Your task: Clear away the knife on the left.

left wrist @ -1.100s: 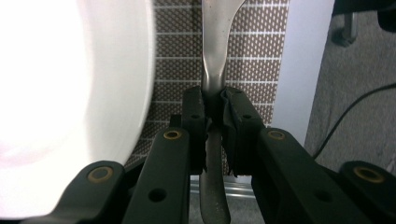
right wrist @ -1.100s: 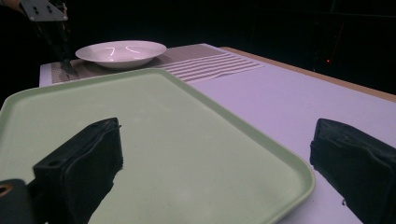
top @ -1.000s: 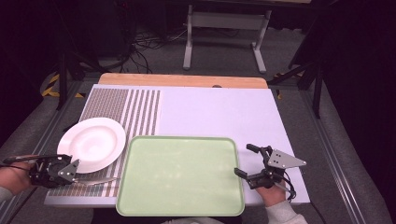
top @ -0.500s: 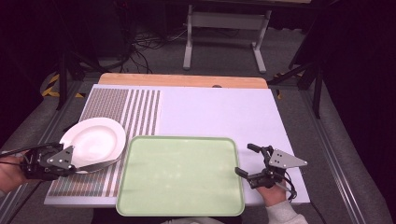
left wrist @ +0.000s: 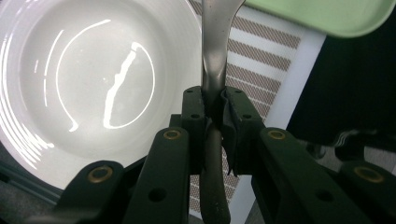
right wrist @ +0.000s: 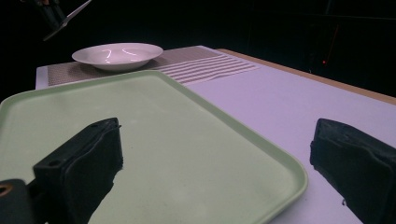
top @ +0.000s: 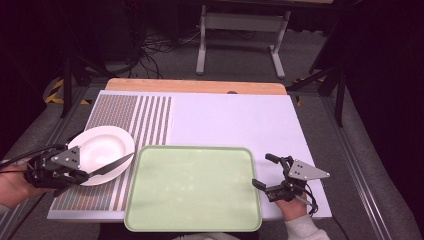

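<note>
Steel knife (top: 111,163) clamped in the left gripper (left wrist: 214,116), held over the white plate (top: 102,150).
Blade points toward three o'clock, the green tray (top: 192,187); right gripper (top: 269,172) rests with jaws wide, empty, at the tray's edge.

The knife (top: 111,164) I hold is plain grey metal, its handle pinched between my left jaws and its blade pointing toward the green tray. It hangs lifted over the near edge of the white plate (top: 102,147), a shallow, glossy, empty dish sitting on the striped mat just left of the tray
</note>
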Demonstrator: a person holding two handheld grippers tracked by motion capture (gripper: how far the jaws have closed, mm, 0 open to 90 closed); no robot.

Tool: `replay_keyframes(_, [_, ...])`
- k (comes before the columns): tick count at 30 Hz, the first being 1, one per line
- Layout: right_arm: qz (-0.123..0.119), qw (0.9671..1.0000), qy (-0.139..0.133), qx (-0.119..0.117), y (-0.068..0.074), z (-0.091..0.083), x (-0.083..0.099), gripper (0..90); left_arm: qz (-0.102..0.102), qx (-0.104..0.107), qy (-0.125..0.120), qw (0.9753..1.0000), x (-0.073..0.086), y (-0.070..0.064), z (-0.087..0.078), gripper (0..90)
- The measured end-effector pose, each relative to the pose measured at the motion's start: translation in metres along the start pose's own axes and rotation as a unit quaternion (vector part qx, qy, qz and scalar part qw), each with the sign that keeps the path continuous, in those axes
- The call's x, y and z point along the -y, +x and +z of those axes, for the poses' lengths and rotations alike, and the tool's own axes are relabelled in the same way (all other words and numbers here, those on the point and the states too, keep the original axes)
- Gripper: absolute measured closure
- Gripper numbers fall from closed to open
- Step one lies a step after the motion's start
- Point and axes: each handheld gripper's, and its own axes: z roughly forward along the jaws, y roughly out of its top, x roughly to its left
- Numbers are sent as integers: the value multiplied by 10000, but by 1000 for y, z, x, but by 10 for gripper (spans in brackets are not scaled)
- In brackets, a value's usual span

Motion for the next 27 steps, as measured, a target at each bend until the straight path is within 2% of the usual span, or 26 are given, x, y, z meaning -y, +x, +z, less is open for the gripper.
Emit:
replay_keyframes(4, [-4,10000,5,-10,0,0,0,30,-280,60,-194,9994,-1,1,-3,800])
replay_keyframes(10, [-6,10000,3,-1,0,-1,0,31,-521,153,-436,9976,-7,-2,-4,800])
replay_keyframes(20, [-36,10000,16,-3,0,-1,0,31,-654,296,-847,9938,-19,-9,0,800])
replay_keyframes(24, [-33,10000,19,7,-1,-2,0,31,-707,380,-1072,9910,-27,-13,4,800])
replay_keyframes(27, [-36,10000,4,-9,-1,-1,0,30,-785,421,-1112,9898,-30,-15,6,800])
